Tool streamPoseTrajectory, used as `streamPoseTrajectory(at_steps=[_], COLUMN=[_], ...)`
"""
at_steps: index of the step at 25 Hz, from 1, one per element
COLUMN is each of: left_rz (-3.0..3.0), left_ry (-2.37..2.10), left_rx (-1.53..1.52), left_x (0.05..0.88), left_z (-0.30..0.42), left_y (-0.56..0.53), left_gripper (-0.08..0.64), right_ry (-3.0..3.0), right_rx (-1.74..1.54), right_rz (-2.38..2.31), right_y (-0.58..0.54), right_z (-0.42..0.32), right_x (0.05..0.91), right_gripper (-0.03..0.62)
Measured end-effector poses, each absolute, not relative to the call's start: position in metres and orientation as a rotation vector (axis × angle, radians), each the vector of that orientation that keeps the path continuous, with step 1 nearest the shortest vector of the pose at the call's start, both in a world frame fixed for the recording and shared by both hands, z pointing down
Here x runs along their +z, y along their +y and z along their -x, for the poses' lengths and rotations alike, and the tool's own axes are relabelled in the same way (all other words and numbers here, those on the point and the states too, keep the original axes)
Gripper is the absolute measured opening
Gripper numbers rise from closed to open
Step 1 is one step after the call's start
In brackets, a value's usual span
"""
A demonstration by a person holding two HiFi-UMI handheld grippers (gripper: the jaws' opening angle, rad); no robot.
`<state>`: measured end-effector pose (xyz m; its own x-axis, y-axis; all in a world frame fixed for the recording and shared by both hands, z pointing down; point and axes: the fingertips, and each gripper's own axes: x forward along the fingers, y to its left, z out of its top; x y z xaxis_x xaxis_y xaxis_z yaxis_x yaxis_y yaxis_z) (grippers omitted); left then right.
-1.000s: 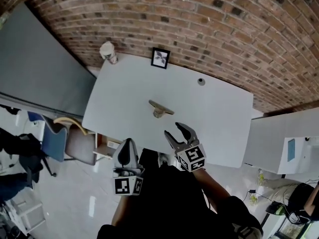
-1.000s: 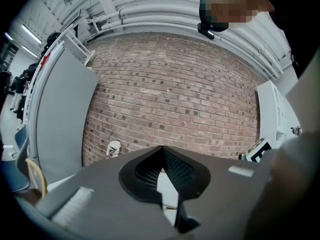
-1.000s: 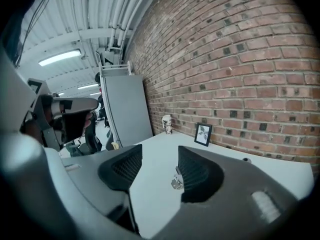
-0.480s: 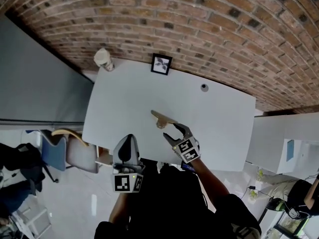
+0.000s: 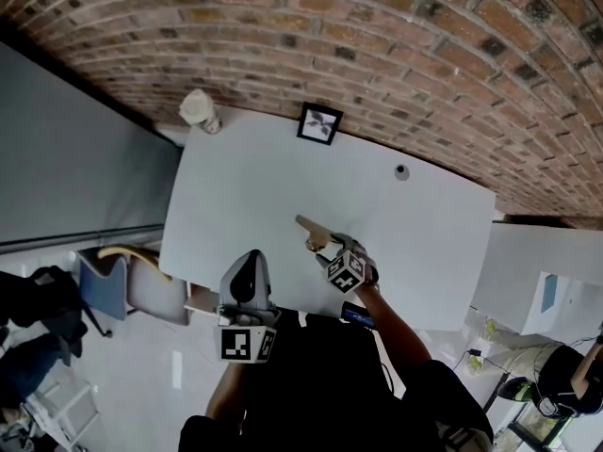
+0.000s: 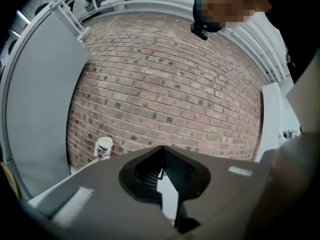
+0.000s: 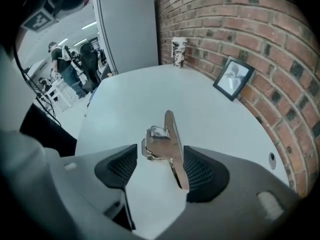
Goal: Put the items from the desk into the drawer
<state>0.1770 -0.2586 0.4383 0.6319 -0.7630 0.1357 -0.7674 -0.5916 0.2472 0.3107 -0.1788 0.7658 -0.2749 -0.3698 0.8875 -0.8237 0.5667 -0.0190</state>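
Observation:
A gold metal clip (image 5: 313,233) lies near the middle of the white desk (image 5: 245,177). My right gripper (image 5: 329,244) is down at the desk with the clip (image 7: 162,139) between its jaws. The jaws are open: the clip's long plate sits close against the right pad (image 7: 200,171), and a gap shows at the left pad (image 7: 122,166). My left gripper (image 5: 247,269) hangs by the desk's front edge, shut (image 6: 161,156) and empty. No drawer shows in any view.
A framed picture (image 5: 319,122) leans on the brick wall, and a patterned cup (image 5: 199,111) stands at the desk's far left corner. A cable hole (image 5: 402,170) lies at the far right. A grey partition (image 5: 66,149) and a chair (image 5: 122,271) flank the left side.
My right gripper has reached forward over the desk and now straddles the clip. The left gripper has stayed by the front edge.

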Motion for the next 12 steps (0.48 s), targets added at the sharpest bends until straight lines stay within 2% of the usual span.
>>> streamPoseTrajectory(at_steps=[8,12], left_rz=[-2.548,-2.546], left_ry=[-1.231,-1.225], left_rx=[0.050,0.041], left_x=[0.448,0.448], left_z=[-0.175,-0.174], left_y=[-0.284,-0.290], left_gripper=[0.020,0.020], right_ry=[-1.818,-1.816], right_rx=[0.580,0.562], right_rz=[-0.886,-0.848], right_y=[-0.193,-0.196], right_z=[-0.302,-0.302], right_x=[0.798,0.800], right_gripper=[0.293,0.249])
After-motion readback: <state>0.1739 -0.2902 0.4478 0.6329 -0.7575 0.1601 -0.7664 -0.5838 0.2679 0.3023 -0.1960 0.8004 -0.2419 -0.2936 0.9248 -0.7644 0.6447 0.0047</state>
